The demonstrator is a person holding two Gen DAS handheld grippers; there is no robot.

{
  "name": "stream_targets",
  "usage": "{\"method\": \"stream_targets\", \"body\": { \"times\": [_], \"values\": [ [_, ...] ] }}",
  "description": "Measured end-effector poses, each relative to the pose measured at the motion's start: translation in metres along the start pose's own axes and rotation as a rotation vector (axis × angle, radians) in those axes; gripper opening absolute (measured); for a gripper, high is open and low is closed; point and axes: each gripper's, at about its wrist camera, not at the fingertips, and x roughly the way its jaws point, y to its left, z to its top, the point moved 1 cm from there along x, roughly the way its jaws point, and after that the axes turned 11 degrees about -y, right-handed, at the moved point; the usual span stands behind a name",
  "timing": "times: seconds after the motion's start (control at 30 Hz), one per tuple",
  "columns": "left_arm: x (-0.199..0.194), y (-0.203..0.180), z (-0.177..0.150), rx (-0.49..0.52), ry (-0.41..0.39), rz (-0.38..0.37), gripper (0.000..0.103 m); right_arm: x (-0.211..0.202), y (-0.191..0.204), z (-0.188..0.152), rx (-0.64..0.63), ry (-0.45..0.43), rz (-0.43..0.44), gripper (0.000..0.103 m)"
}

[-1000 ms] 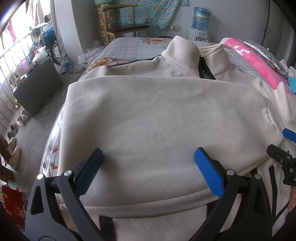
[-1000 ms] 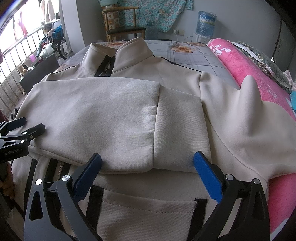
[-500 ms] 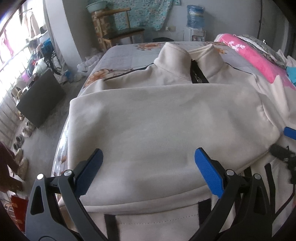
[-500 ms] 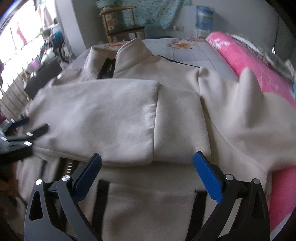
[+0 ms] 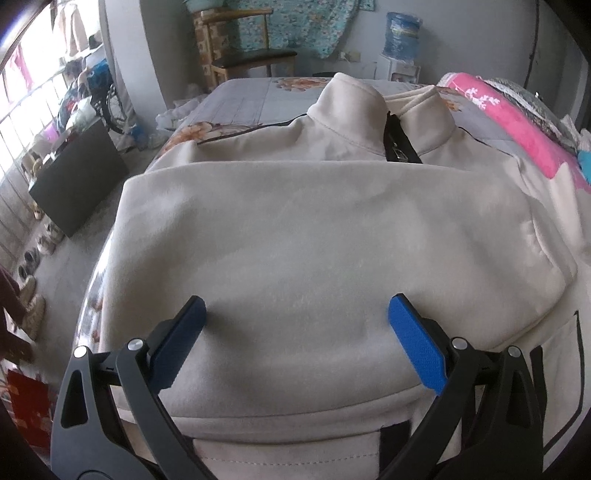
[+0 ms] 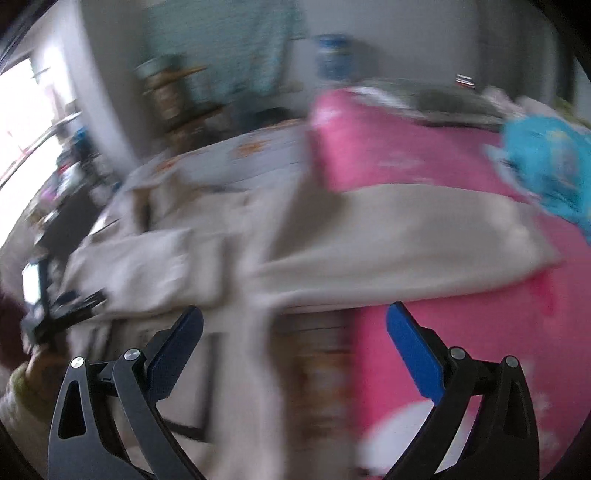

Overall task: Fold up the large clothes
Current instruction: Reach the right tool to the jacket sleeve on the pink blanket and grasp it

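A large cream jacket (image 5: pixel 314 236) with black trim lies face up on the bed, collar at the far end, one sleeve folded flat across its chest. My left gripper (image 5: pixel 295 325) hovers open just above that folded sleeve, nothing between its blue pads. The right wrist view is heavily blurred. There my right gripper (image 6: pixel 295 332) stands open and empty over the jacket's right edge, and the other sleeve (image 6: pixel 406 229) lies stretched out across the pink blanket (image 6: pixel 461 314). The left gripper (image 6: pixel 62 310) shows at the far left of that view, its state unclear there.
The bed (image 5: pixel 243 96) has a grey floral sheet. The pink blanket (image 5: pixel 517 122) and a turquoise cloth (image 6: pixel 546 162) lie on its right side. A wooden chair (image 5: pixel 251 55), a water dispenser (image 5: pixel 400 33) and a black box (image 5: pixel 77 177) stand on the floor beyond.
My right gripper has swung quickly to the right, from over the folded sleeve toward the outstretched sleeve and pink blanket. My left gripper has barely moved and stays open.
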Motion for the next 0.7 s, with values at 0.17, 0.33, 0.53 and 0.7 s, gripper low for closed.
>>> {"method": "stream_targets", "body": {
  "times": [0.17,0.33,0.53,0.7],
  "values": [
    [-0.001,0.001,-0.002,-0.005,-0.006,0.0,0.096,0.01,-0.109,0.022,0.246,0.013,-0.097,0.095],
    [-0.001,0.0,-0.003,-0.01,-0.006,-0.004,0.096,0.025,-0.194,0.026,0.505,-0.014,-0.15,0.088],
    [-0.001,0.0,-0.003,-0.01,-0.006,-0.004,0.096,0.046,-0.253,0.019,0.72,-0.013,-0.159,0.084],
    [-0.001,-0.001,-0.003,-0.011,-0.006,-0.005,0.096,0.059,-0.281,0.013,0.801,0.009,-0.189,0.077]
  ]
}}
